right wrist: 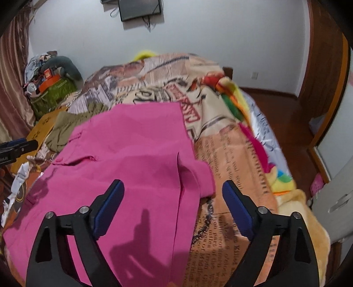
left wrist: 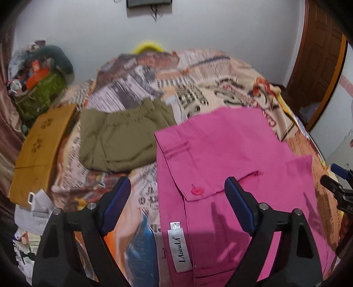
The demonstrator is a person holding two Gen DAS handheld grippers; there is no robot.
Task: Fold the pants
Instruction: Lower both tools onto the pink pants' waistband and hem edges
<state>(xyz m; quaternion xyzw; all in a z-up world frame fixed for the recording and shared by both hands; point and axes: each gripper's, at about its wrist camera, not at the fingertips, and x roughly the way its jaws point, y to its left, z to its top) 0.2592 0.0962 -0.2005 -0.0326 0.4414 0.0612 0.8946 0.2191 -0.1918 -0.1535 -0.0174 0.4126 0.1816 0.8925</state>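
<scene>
While the bright pink cotton pants (left wrist: 231, 159) lie spread on the newspaper-print bedspread (left wrist: 198, 88) of the bed, both tools hover above them with nothing gripped: the left hand-held gripper (left wrist: 178, 205) has its blue-padded jaws spread wide, and so does the right hand-held gripper (right wrist: 173, 206). Beside the pants lie folded olive-green pants (left wrist: 123, 136). At the far left corner, a green patterned fabric bag (left wrist: 42, 97) is stuffed with assorted items, an orange box (left wrist: 37, 75) on top.

A home bedroom; a bed under a newspaper-print quilt (right wrist: 231, 154) fills mid-frame; brown satin curtain (right wrist: 13, 72) far left; dark wall-mounted screen (right wrist: 140, 8) at top; brown wooden door (left wrist: 320, 57) upper right.
</scene>
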